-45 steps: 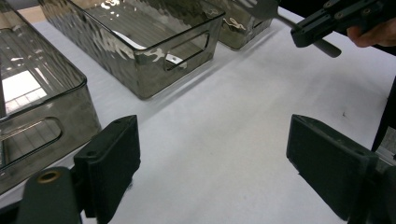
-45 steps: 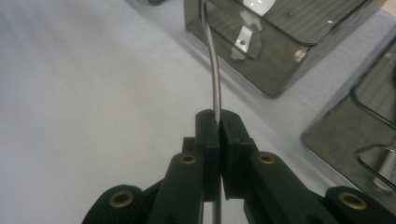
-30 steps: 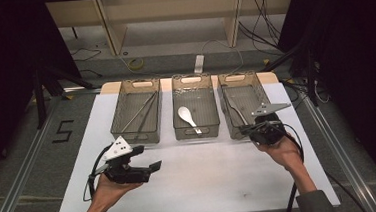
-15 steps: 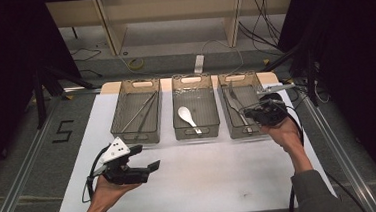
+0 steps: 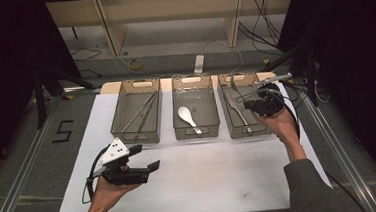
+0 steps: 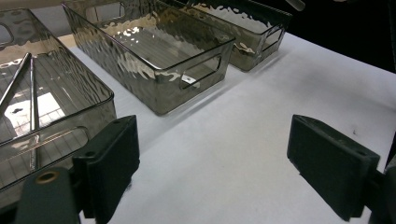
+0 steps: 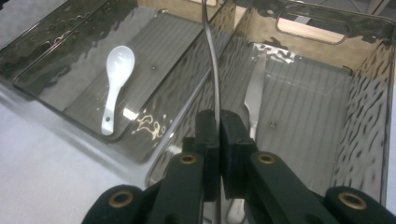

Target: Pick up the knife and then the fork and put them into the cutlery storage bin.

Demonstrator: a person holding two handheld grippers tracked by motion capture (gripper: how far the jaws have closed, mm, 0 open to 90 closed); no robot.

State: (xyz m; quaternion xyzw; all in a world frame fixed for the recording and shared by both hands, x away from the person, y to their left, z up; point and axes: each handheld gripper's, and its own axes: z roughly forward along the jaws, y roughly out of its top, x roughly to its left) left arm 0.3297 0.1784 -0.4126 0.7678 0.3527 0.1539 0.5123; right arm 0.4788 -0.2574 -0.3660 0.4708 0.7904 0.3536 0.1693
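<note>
Three smoky clear bins stand in a row on the white mat (image 5: 221, 184). My right gripper (image 5: 256, 103) hovers over the right bin (image 5: 263, 131), shut on a thin metal utensil (image 7: 212, 56) that I see edge-on, curving away from the jaws. Its kind I cannot tell. A metal knife (image 7: 254, 93) lies flat on that bin's floor. The middle bin (image 5: 198, 133) holds a white spoon (image 5: 187, 117). Two long metal rods (image 5: 139, 112) lie in the left bin (image 5: 135, 138). My left gripper (image 5: 145, 157) stands open above the mat, in front of the left bin, with nothing between its pads (image 6: 114, 158).
Metal rails (image 5: 24, 162) run along both sides of the mat. A "5" mark (image 5: 63, 130) is on the floor at the left. Cables (image 5: 300, 85) trail beside the right bin. Behind the bins is a wooden shelf frame (image 5: 110, 26).
My right gripper has moved away from the person, from the mat's right edge to over the right bin, carrying the metal utensil. The left gripper has stayed put.
</note>
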